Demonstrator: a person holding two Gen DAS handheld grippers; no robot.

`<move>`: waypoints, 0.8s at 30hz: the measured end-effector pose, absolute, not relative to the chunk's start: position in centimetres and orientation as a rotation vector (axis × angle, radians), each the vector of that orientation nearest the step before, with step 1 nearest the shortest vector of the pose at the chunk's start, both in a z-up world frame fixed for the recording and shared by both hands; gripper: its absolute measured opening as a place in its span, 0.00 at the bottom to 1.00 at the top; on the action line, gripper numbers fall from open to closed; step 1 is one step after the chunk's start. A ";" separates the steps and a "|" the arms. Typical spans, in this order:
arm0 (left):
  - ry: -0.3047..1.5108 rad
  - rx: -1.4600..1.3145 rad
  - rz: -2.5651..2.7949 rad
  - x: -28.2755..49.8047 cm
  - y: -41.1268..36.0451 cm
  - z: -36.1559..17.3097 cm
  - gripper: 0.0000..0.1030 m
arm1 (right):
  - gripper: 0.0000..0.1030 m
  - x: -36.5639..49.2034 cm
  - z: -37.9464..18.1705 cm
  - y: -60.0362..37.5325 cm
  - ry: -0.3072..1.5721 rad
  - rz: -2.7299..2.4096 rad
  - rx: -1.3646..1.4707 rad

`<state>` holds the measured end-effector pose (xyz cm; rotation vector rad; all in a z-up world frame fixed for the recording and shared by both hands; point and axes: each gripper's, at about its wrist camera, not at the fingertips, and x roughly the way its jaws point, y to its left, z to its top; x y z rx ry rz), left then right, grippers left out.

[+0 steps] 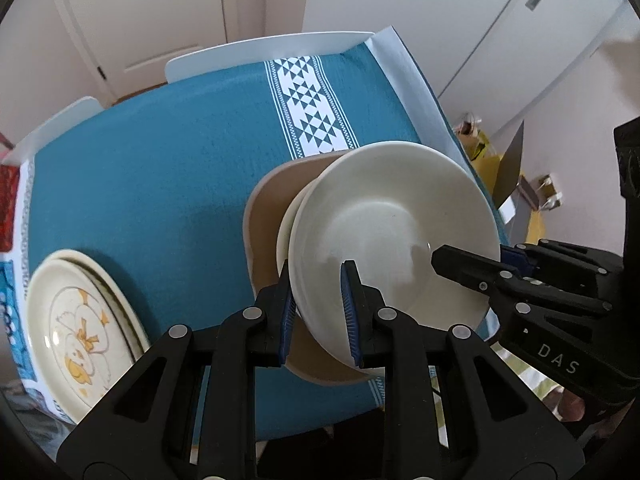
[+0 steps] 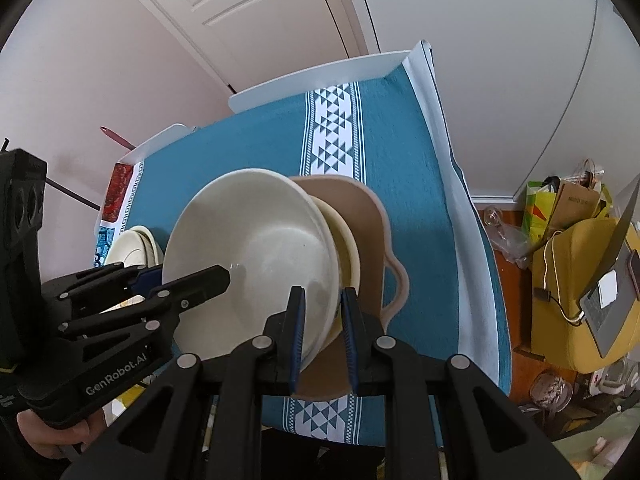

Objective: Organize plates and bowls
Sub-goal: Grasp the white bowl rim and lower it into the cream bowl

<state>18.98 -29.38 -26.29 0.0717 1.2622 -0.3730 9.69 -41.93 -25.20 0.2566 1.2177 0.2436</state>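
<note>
The white bowl (image 1: 394, 232) hides most of the smaller bowl (image 1: 285, 236) and the tan dish (image 1: 266, 216) under it, so whether they touch cannot be told. The left claw (image 1: 318, 312) is clamped on the white bowl's near rim, and the right claw (image 2: 322, 330) pinches the opposite rim, both nearly closed. Beyond the claws lies the blue tablecloth (image 1: 160, 152), with stacked duck plates (image 1: 80, 332) well off to the left claw's left.
</note>
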 end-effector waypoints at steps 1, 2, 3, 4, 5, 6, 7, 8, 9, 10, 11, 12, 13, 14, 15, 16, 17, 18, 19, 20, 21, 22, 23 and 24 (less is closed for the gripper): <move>1.260 0.086 -0.370 19.0 -29.5 -26.3 0.19 | 0.16 9.7 -25.3 -42.0 1.225 0.246 0.259; 1.258 0.094 -0.370 19.0 -29.6 -26.2 0.19 | 0.16 9.7 -25.3 -42.0 1.227 0.247 0.259; 1.257 0.103 -0.370 19.0 -29.7 -26.2 0.19 | 0.16 9.7 -25.4 -42.0 1.228 0.246 0.257; 1.255 0.118 -0.367 18.9 -29.8 -26.2 0.19 | 0.16 9.8 -25.4 -42.0 1.231 0.246 0.255; 1.252 0.131 -0.363 18.9 -29.9 -26.2 0.19 | 0.16 9.8 -25.5 -42.0 1.233 0.248 0.254; 1.249 0.140 -0.360 18.9 -30.0 -26.1 0.19 | 0.16 9.8 -25.5 -42.0 1.233 0.248 0.255; 1.248 0.150 -0.357 18.8 -30.1 -26.2 0.19 | 0.16 9.7 -25.5 -42.0 1.235 0.249 0.255; 1.247 0.155 -0.354 18.8 -30.1 -26.2 0.19 | 0.16 9.8 -25.5 -42.0 1.236 0.250 0.255; 1.246 0.160 -0.351 18.8 -30.1 -26.3 0.19 | 0.16 9.8 -25.5 -42.0 1.236 0.251 0.254; 1.246 0.166 -0.349 18.8 -30.1 -26.4 0.19 | 0.16 9.8 -25.5 -42.0 1.236 0.251 0.252; 1.246 0.171 -0.345 18.8 -30.1 -26.5 0.19 | 0.16 9.8 -25.5 -41.9 1.236 0.251 0.251; 1.247 0.175 -0.343 18.8 -30.1 -26.6 0.19 | 0.16 9.9 -25.5 -41.9 1.237 0.252 0.250; 1.249 0.179 -0.340 18.8 -30.1 -26.7 0.19 | 0.16 9.9 -25.5 -42.0 1.237 0.253 0.249; 1.249 0.180 -0.338 18.8 -30.1 -26.7 0.19 | 0.16 9.9 -25.5 -42.0 1.238 0.252 0.247; 1.245 0.182 -0.337 18.8 -30.1 -26.7 0.19 | 0.16 9.9 -25.5 -42.0 1.238 0.251 0.248; 1.244 0.184 -0.336 18.8 -30.1 -26.7 0.19 | 0.16 9.9 -25.5 -42.0 1.240 0.251 0.247; 1.243 0.187 -0.333 18.9 -30.1 -26.7 0.19 | 0.16 9.9 -25.5 -42.1 1.240 0.251 0.247; 1.241 0.189 -0.330 18.9 -30.1 -26.8 0.19 | 0.16 9.9 -25.5 -42.0 1.240 0.250 0.247; 1.240 0.194 -0.326 18.8 -30.1 -26.8 0.19 | 0.16 9.9 -25.5 -42.0 1.241 0.250 0.246; 1.237 0.197 -0.326 18.8 -30.1 -26.8 0.19 | 0.16 9.9 -25.5 -42.1 1.238 0.251 0.249; 1.239 0.197 -0.325 18.8 -30.1 -26.9 0.19 | 0.16 9.9 -25.4 -42.1 1.235 0.253 0.251; 1.238 0.197 -0.324 18.7 -30.1 -26.9 0.19 | 0.16 9.9 -25.3 -42.1 1.235 0.255 0.251; 1.236 0.198 -0.323 18.7 -30.1 -27.0 0.19 | 0.16 9.9 -25.3 -42.1 1.234 0.257 0.249; 1.234 0.198 -0.324 18.6 -30.2 -26.9 0.19 | 0.16 9.9 -25.3 -42.1 1.235 0.259 0.248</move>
